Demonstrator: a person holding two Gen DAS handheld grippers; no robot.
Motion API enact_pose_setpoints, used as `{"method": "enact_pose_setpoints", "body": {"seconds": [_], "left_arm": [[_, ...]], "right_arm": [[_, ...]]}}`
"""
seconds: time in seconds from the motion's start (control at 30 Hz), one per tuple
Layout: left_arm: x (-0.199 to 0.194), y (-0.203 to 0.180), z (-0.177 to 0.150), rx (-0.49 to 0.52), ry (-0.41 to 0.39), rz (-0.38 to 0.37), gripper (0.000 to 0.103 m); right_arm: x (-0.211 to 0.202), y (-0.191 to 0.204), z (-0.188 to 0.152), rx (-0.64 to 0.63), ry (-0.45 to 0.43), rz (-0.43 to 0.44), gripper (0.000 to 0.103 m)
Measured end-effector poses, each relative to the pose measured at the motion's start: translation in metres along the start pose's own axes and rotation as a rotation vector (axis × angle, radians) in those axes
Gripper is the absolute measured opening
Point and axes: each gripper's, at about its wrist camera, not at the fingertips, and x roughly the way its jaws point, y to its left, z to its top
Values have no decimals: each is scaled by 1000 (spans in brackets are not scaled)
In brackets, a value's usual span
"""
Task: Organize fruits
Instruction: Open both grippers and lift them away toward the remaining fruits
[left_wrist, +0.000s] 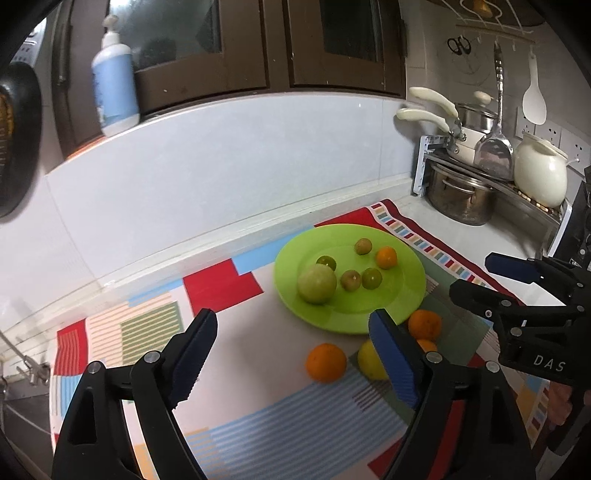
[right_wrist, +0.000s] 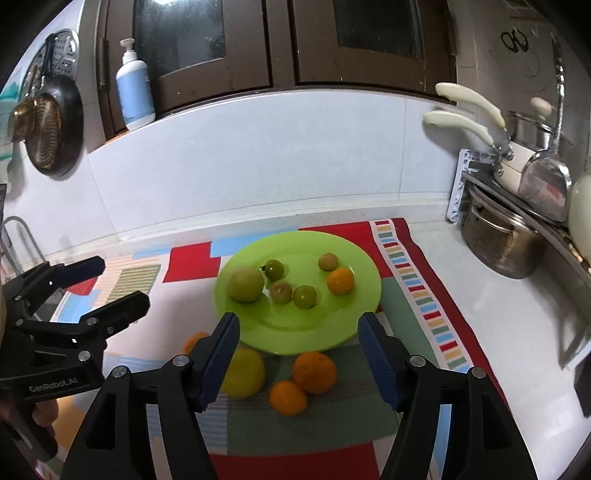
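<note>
A green plate (left_wrist: 406, 291) (right_wrist: 354, 314) on a patterned mat holds a large green apple (left_wrist: 317, 283) (right_wrist: 244, 283), several small green-brown fruits and a small orange (left_wrist: 386, 257) (right_wrist: 340, 280). In front of the plate on the mat lie an orange (left_wrist: 325, 362) (right_wrist: 194, 341), a yellow fruit (left_wrist: 369, 356) (right_wrist: 245, 373), a bigger orange (left_wrist: 424, 324) (right_wrist: 314, 372) and a small orange (right_wrist: 287, 398). My left gripper (left_wrist: 293, 356) is open and empty above the mat. My right gripper (right_wrist: 299, 360) is open and empty over the loose fruits.
The patterned mat (left_wrist: 229, 435) (right_wrist: 424, 295) covers the counter. A rack with steel pots (left_wrist: 461, 199) (right_wrist: 502, 243) and a white jar (left_wrist: 541, 173) stands at the right. A soap bottle (left_wrist: 114, 85) (right_wrist: 135, 92) sits on the ledge. A sink faucet (left_wrist: 26, 365) is at left.
</note>
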Motion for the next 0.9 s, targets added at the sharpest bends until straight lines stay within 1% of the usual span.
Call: {"method": "enact_pose_setpoints", "body": {"seconds": [0.2,0.47,0.73,0.9], "left_arm": [[-17,1,-15,19,-7,2,86],[-24,6,-30,64,-18,-15,86],[-9,10,-45,149,-7,-61,86],[10,10,-53,198,11,-97,86]], "right_arm": [[-19,13,-12,-20,-11,-20,67],[-33,24,-28,-9,-30,-73,67],[-27,35,-48,-5,-15,-135,67],[-16,39,-58,-2,22,-161,67]]}}
